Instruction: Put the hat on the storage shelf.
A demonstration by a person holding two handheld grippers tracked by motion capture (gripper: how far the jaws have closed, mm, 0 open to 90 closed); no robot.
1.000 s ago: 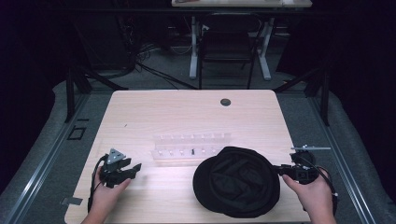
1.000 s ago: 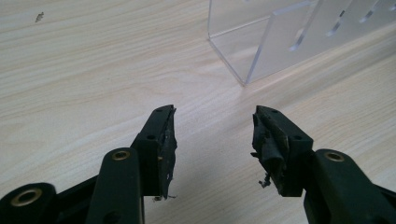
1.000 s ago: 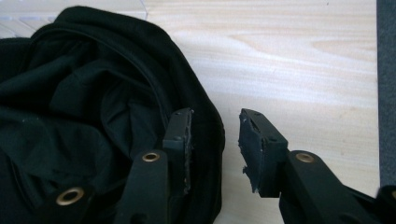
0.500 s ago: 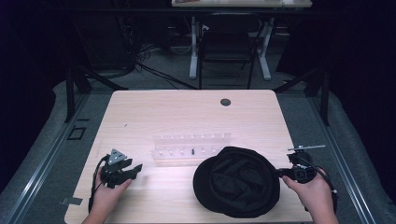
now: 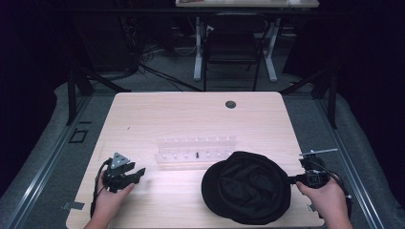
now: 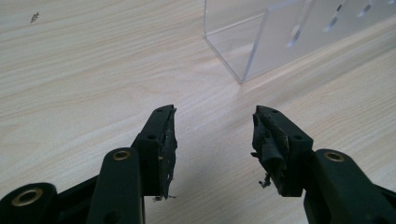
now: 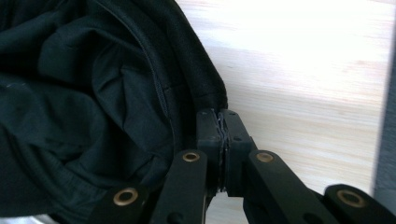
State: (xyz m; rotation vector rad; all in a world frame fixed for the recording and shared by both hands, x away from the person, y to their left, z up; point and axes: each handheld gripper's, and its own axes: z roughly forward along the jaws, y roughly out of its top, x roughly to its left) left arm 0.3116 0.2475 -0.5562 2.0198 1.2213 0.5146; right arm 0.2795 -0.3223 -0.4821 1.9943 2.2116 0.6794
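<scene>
Two sets of tongs were seen from above on a pale wooden desk (image 5: 191, 114). The left tongs (image 5: 138, 171) were held near the front left corner, jaws apart. The right tongs (image 5: 289, 180) had just been closing onto the right edge of a black hat (image 5: 246, 193), in front of a clear plastic rack (image 5: 196, 150). In the left gripper view, the left tongs (image 6: 212, 140) gaped above bare wood. In the right gripper view, the right tongs (image 7: 219, 128) were clenched at the hat's (image 7: 93, 93) brim.
</scene>
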